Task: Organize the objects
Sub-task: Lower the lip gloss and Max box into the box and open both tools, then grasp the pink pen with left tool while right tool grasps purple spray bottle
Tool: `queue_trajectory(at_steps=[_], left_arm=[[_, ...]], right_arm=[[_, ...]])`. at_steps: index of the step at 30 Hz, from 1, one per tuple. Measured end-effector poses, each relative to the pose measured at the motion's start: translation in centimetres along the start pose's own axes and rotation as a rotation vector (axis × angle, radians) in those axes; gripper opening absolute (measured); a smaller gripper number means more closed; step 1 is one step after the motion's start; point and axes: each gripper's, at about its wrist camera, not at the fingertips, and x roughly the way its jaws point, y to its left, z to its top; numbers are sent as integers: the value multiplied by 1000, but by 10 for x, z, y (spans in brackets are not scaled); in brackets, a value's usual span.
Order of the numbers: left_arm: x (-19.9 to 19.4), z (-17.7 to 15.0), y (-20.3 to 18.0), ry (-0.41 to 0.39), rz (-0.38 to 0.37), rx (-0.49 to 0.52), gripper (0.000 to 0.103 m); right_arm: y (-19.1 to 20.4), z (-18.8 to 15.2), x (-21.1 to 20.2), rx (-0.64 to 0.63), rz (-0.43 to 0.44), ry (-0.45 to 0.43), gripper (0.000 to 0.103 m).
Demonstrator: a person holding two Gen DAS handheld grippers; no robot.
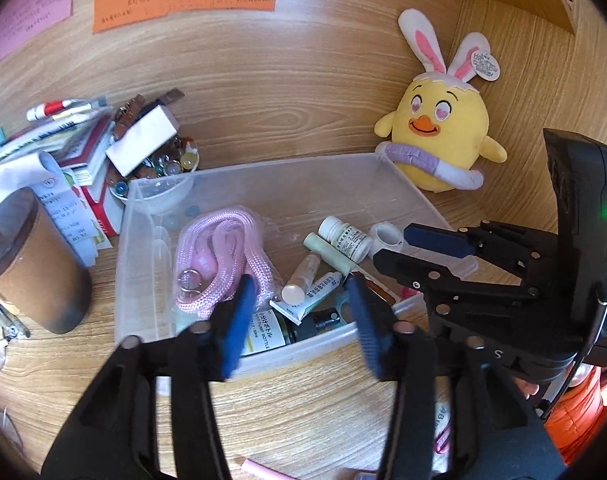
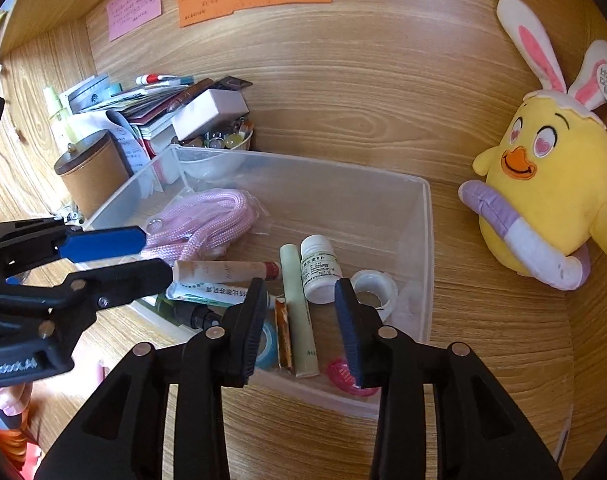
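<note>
- Several small items already lie in the clear bin (image 2: 415, 216): pink cord (image 2: 207, 220), white pill bottle (image 2: 319, 268), tubes, tape roll (image 2: 373, 286).
- Left gripper (image 1: 303, 312) and right gripper (image 2: 299, 312) both hover part-open over it, gripping nothing.
- Left to sort, I'd judge: paper pile (image 2: 143, 104), brown canister (image 2: 93, 172).
- Wood-grain desk (image 2: 483, 340), sticky notes above, plush chick (image 2: 543, 184) in the corner.

Both wrist cameras look steeply down, close over the near rim of the clear plastic bin (image 1: 239, 168) on the wooden desk (image 1: 303, 120). The left view faces its left half, the right view its right half; both share the yellow chick plush (image 2: 543, 184).
</note>
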Motion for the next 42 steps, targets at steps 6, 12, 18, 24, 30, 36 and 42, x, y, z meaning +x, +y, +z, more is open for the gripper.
queue_trajectory(at_steps=[6, 12, 18, 24, 30, 36, 42], left_arm=[[-25, -12, -9, -45, 43, 21, 86], [-31, -43, -4, 17, 83, 6, 92], [-32, -84, 4, 110, 126, -12, 93], [-37, -119, 9, 181, 81, -92, 93], [-34, -137, -6, 225, 19, -117, 93], [-30, -142, -30, 232, 2, -62, 92], [-26, -140, -35, 204, 51, -43, 82]], right_arm=[[7, -8, -28, -14, 8, -42, 48], [20, -32, -56, -47, 3, -74, 57], [35, -66, -68, -76, 32, -53, 57], [53, -103, -72, -97, 85, 7, 57], [64, -130, -75, -90, 149, 51, 52], [64, -142, -78, -88, 186, 78, 42], [67, -148, -79, -116, 203, 103, 35]])
